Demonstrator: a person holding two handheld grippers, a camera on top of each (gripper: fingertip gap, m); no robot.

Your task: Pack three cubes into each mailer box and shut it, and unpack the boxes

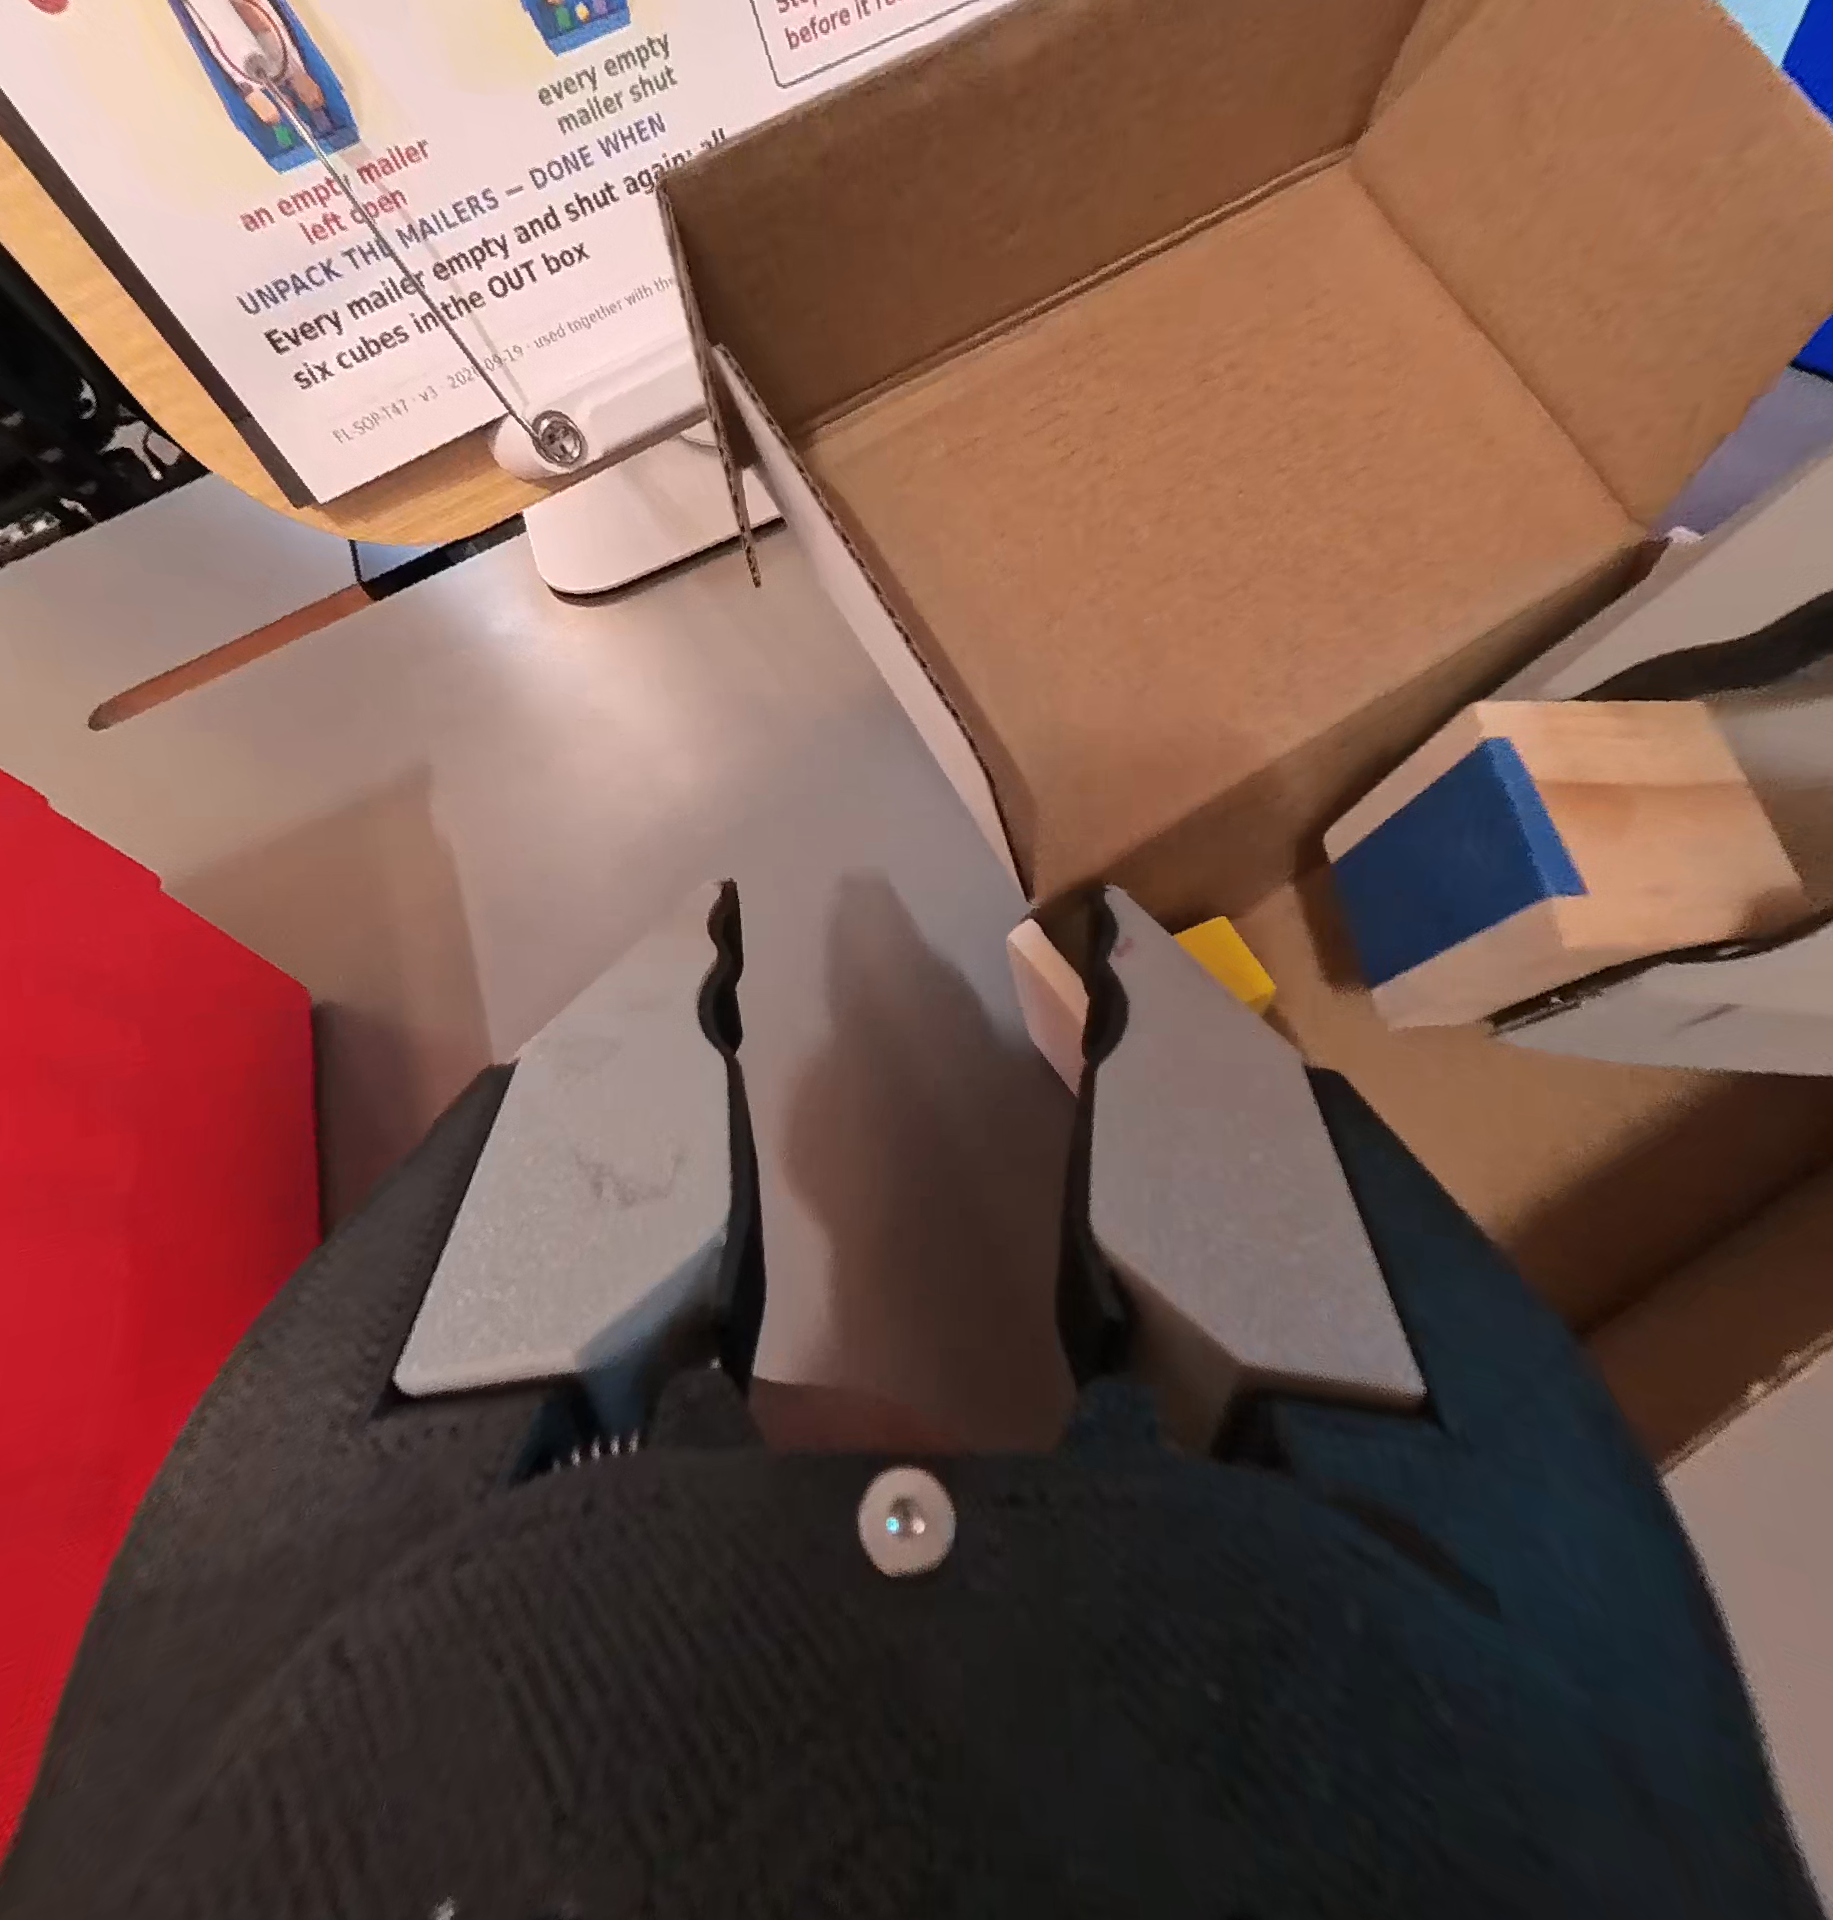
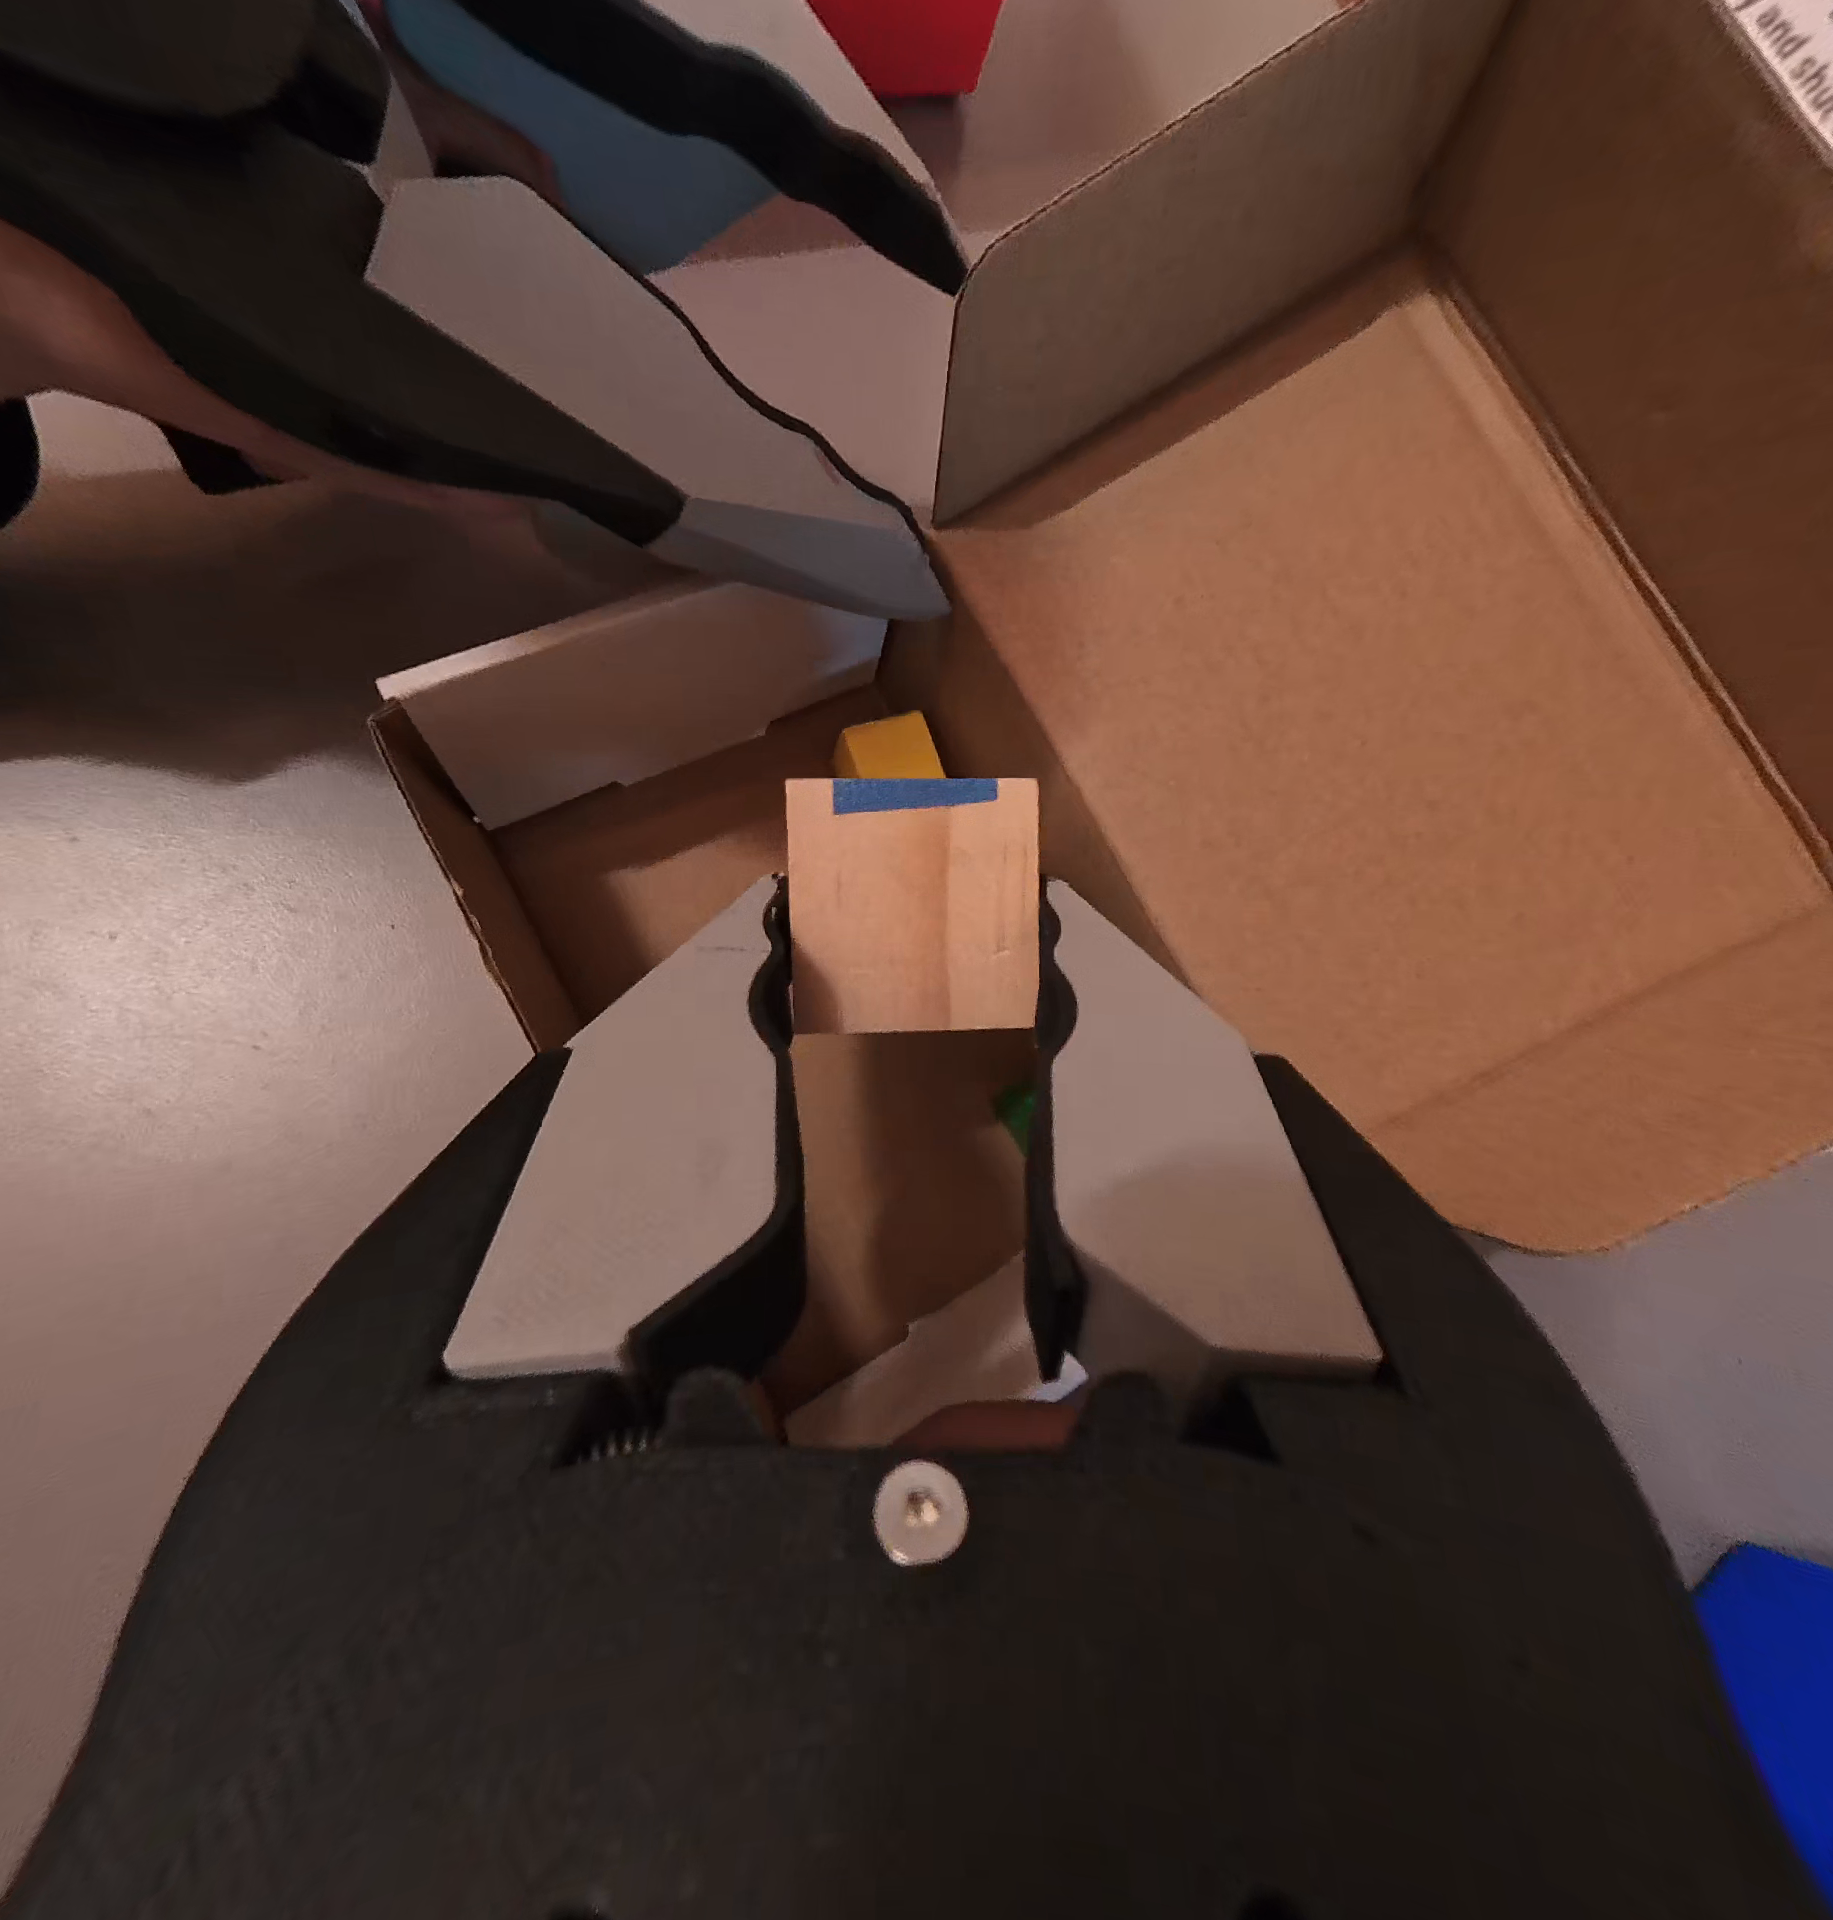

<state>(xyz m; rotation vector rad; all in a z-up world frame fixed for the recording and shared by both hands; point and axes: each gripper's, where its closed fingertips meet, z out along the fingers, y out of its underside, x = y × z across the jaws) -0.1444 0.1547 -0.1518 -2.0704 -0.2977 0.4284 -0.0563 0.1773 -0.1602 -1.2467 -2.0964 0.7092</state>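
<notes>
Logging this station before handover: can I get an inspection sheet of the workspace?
Surface: grey table, with a slot cut in it.
Job's things: open mailer box, lid up; wooden cube with a blue face held over it; yellow cube and a green one inside.
Clutter: nothing seen.
Grippers: left gripper open, at the box's corner; right gripper shut on the blue-faced cube.
Cables: thin wire across the instruction sheet.
Surroundings: red bin, blue bin, white stand.
</notes>
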